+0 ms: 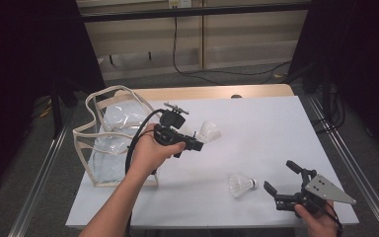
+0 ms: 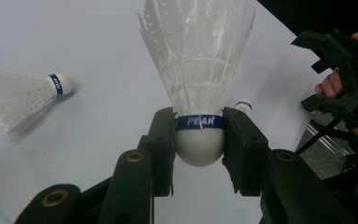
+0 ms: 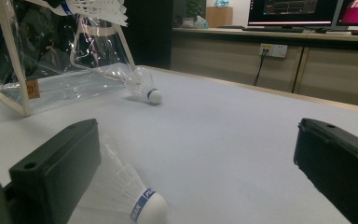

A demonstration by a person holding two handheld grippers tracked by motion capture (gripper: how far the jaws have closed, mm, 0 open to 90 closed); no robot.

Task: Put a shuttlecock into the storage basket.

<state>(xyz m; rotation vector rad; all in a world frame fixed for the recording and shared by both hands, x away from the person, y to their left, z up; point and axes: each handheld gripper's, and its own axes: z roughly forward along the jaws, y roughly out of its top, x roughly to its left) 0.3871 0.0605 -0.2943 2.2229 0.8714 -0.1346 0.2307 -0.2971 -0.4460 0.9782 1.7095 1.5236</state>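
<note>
My left gripper (image 1: 196,143) (image 2: 199,140) is shut on the white cork of a feather shuttlecock (image 2: 198,70), just below its blue band, and holds it above the table; its feathers (image 3: 98,7) point away from the jaws. A second shuttlecock (image 2: 23,95) (image 3: 142,86) lies on the white tabletop (image 1: 266,123) beside a clear plastic bag with cream trim (image 1: 103,138) (image 3: 51,70). A third shuttlecock (image 1: 241,184) (image 3: 130,200) lies just ahead of my right gripper (image 1: 279,176) (image 3: 196,140) (image 2: 328,70), which stands open near the table's front right corner with nothing between its jaws.
The bag stands open at the table's left edge. A wooden strip (image 1: 212,92) runs along the far side of the table. Metal rails (image 1: 348,163) flank the table, and a cable (image 1: 217,74) lies on the floor behind. Cabinets with monitors (image 3: 289,11) stand beyond.
</note>
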